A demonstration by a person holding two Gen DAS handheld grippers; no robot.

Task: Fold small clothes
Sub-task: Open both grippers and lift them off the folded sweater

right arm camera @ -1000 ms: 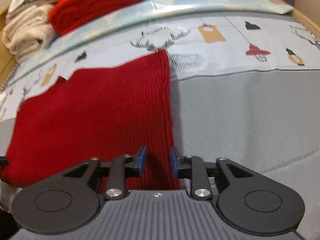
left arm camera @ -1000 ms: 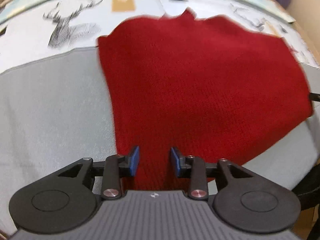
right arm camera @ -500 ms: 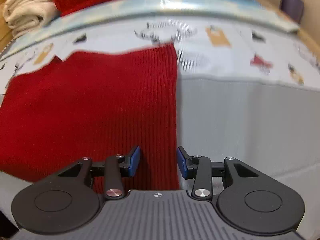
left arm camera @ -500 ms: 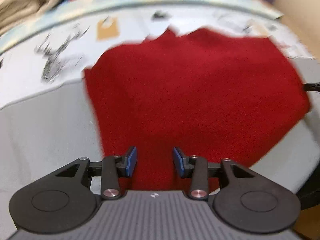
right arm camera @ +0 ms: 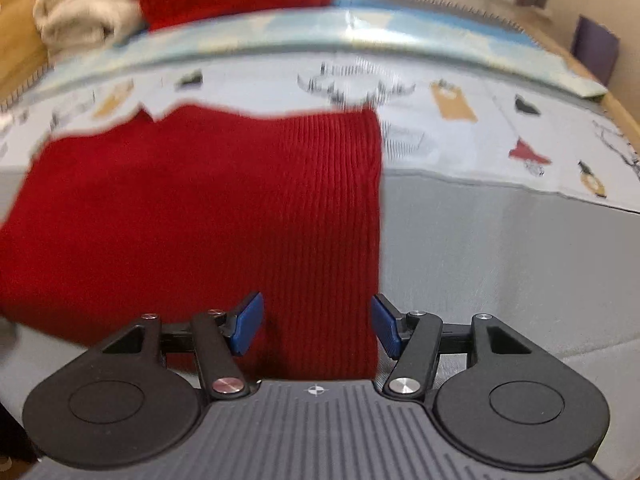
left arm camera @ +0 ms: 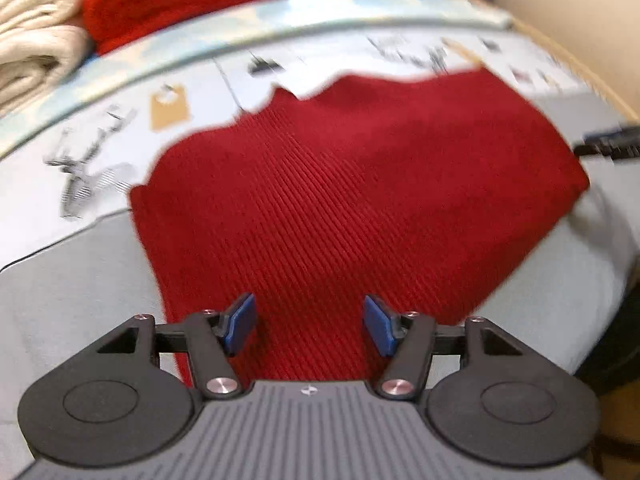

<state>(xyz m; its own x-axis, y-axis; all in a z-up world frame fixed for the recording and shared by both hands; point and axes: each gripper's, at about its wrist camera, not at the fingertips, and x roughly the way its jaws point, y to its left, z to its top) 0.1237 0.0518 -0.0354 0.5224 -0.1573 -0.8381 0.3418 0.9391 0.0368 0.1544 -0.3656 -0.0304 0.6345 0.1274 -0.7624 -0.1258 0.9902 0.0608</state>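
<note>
the red knit garment (left arm camera: 352, 200) is lying flat on the grey worktop (right arm camera: 500, 264), its far edge reaching onto a printed cloth (right arm camera: 460, 120) with deer and tag drawings. the left gripper (left arm camera: 308, 322) is hanging over the garment's near edge, its jaws opening and gripping nothing (the blue pads are standing clear of the knit). the right gripper (right arm camera: 318, 328) is hanging over the garment's right edge, jaws likewise opening and holding nothing. folded red and cream clothes (right arm camera: 168, 0) are sitting stacked at the back.
</note>
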